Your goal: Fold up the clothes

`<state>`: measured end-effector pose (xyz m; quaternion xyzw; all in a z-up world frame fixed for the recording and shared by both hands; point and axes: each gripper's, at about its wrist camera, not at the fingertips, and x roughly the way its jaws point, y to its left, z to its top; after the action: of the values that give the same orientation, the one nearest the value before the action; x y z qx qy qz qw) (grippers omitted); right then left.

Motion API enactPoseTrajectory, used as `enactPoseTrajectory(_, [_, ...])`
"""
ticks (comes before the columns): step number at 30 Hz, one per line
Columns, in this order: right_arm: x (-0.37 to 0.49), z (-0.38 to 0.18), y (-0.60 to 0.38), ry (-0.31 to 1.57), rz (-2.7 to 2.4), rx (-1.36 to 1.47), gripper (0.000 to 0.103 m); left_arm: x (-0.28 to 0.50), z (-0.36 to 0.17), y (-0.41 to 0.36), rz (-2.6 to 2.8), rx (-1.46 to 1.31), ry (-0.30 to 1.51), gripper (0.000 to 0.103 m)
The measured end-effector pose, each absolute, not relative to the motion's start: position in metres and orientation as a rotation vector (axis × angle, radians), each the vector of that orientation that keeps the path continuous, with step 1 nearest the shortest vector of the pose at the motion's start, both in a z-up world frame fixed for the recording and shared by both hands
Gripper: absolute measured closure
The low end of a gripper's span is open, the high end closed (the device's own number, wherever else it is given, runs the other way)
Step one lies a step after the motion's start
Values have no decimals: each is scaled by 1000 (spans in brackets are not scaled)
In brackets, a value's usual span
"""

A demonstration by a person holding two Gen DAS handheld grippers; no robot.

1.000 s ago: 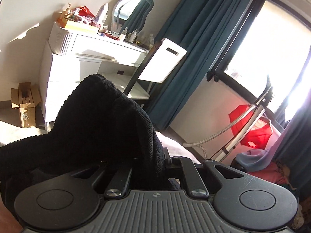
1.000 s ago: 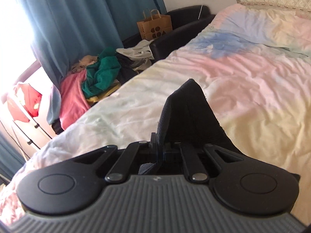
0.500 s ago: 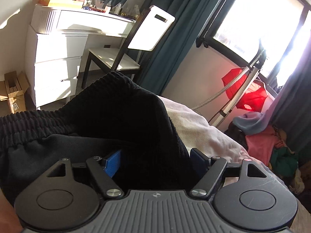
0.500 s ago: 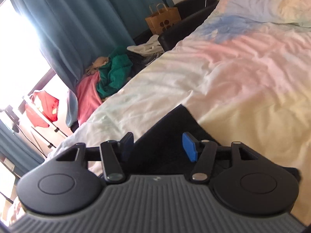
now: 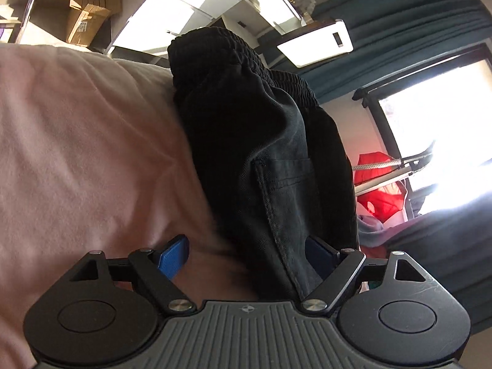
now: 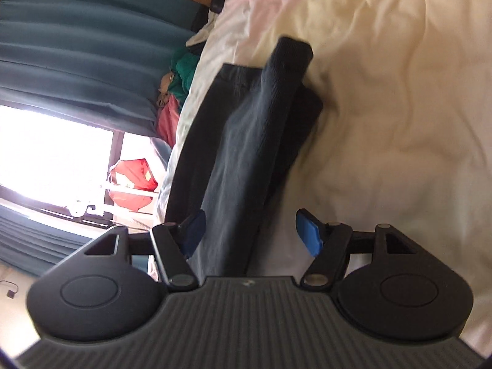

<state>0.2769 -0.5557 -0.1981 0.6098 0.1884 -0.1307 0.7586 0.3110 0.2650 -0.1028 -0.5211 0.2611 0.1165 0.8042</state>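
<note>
Black trousers (image 5: 264, 153) with an elastic waistband lie bunched on the pale bedsheet (image 5: 86, 141). My left gripper (image 5: 246, 255) is open, its blue pads wide apart, with the waistband end of the cloth running loose between them. In the right wrist view the trouser legs (image 6: 246, 141) lie in a long folded strip on the sheet (image 6: 399, 107). My right gripper (image 6: 249, 230) is open, and the strip passes between its pads without being pinched.
The bed edge runs along a window wall with teal curtains (image 6: 77, 46). A clothes pile (image 6: 175, 92) and a red bag (image 6: 132, 181) sit beside the bed. A white dresser (image 5: 190, 3), a chair (image 5: 316, 40) and cardboard boxes (image 5: 86, 12) stand beyond the bed.
Both grippers went from shut on the lifted trousers to open. The trousers dropped onto the bed. Both wrist views have rolled and tilted down towards the sheet.
</note>
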Motion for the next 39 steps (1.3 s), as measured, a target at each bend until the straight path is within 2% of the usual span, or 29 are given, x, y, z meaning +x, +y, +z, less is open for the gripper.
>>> enactPoseTrajectory(2, [288,-203,-553,391,-285,1312,35,321,-115,278,261,-1161,522,21])
enactPoseTrajectory(4, [302,-203,-553,341,-307,1279,35,339,-118,285,296,-1127,489,32])
enactPoseTrajectory(8, [334,-203,-566,273,-410,1229,36,374,-120,294,368,-1060,440,39])
enactPoseTrajectory(10, [351,-201,-574,304,-476,1193,52,390,-118,295,409,-1033,430,50])
enactPoseTrajectory(12, [363,-197,-579,321,-523,1151,80,402,-111,292,454,-992,435,57])
enactPoseTrajectory(13, [368,-193,-580,331,-540,1127,83,407,-103,290,470,-984,431,62])
enactPoseTrajectory(14, [372,-187,-578,345,-551,1095,86,410,-93,289,473,-980,423,72])
enactPoseTrajectory(16, [375,-175,-574,358,-576,1050,89,422,-70,289,471,-974,420,79])
enactPoseTrajectory(22, [355,-132,-569,326,-559,997,92,418,-1,285,421,-955,394,83])
enactPoseTrajectory(29, [268,-124,-551,375,-506,1061,92,331,61,320,419,-891,414,83])
enactPoseTrajectory(35, [192,-135,-527,434,-452,1095,92,230,70,363,428,-856,517,83])
enactPoseTrajectory(39, [141,-137,-513,448,-427,1087,92,165,49,386,433,-938,559,83])
